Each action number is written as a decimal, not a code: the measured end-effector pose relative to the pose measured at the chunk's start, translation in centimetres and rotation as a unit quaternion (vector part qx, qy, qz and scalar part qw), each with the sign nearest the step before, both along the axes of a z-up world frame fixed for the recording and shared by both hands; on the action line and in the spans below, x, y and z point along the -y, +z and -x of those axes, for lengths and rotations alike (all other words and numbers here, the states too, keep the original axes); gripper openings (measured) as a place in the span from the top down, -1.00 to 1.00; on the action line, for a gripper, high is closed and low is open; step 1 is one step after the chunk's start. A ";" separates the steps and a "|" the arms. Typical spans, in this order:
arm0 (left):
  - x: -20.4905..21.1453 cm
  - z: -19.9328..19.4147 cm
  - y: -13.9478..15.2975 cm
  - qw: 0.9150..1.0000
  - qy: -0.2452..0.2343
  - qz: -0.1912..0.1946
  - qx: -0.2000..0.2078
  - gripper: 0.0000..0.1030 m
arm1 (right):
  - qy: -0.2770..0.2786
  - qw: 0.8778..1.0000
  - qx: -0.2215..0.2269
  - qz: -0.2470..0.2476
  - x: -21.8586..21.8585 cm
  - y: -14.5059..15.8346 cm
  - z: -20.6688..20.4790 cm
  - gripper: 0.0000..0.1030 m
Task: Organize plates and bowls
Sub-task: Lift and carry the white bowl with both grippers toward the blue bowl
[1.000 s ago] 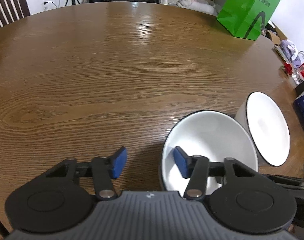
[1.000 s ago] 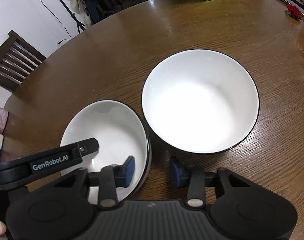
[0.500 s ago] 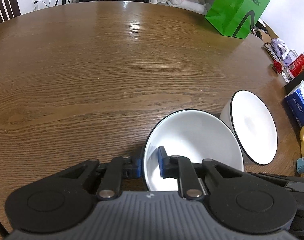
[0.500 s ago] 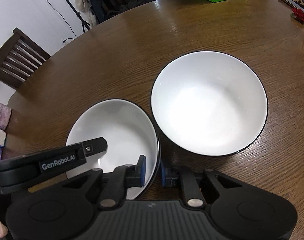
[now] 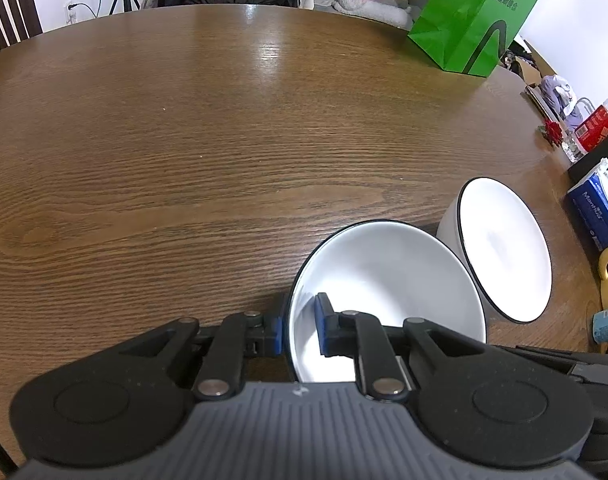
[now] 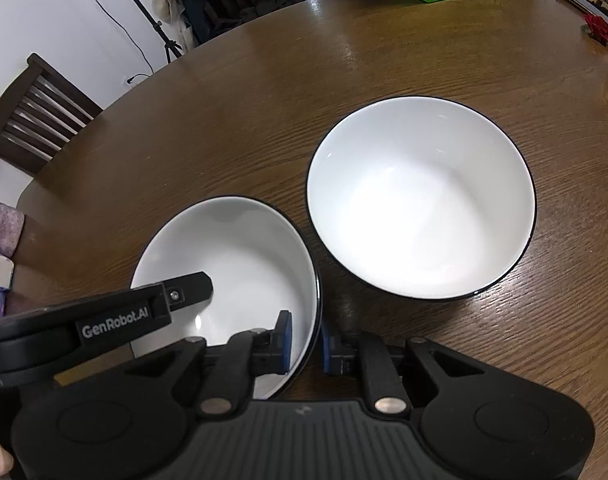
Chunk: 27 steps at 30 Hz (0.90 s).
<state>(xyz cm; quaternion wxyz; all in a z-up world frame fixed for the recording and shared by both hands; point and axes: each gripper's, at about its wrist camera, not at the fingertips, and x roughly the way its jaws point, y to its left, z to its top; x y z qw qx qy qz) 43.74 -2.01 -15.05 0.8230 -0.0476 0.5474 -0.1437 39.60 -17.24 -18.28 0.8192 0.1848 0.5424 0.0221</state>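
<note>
Left wrist view: the left gripper point(image 5: 299, 330), bottom centre, pinches the near rim of the smaller white bowl point(image 5: 388, 292) between its blue pads. A larger white bowl point(image 5: 504, 248) sits just beside it at right. Round the brown wooden table point(image 5: 223, 140) stand a green paper bag point(image 5: 476, 16) at upper right and a blue tissue pack point(image 5: 600, 204) at the right edge. Right wrist view: the right gripper point(image 6: 306, 342) clamps the same bowl's opposite rim at lower centre, the larger bowl occupying centre right, nearly touching. A dark chair point(image 6: 35, 120) stands at the left.
</note>
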 end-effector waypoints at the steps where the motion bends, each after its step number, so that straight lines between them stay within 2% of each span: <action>1: 0.0 0.1 0.1 1.000 0.000 0.000 0.001 0.70 | 0.000 1.000 0.001 0.000 0.0 0.1 0.0 0.73; 27: -1.8 3.1 3.2 1.000 0.010 0.003 0.023 0.70 | 0.021 1.000 0.023 0.005 -0.5 3.3 2.1 0.74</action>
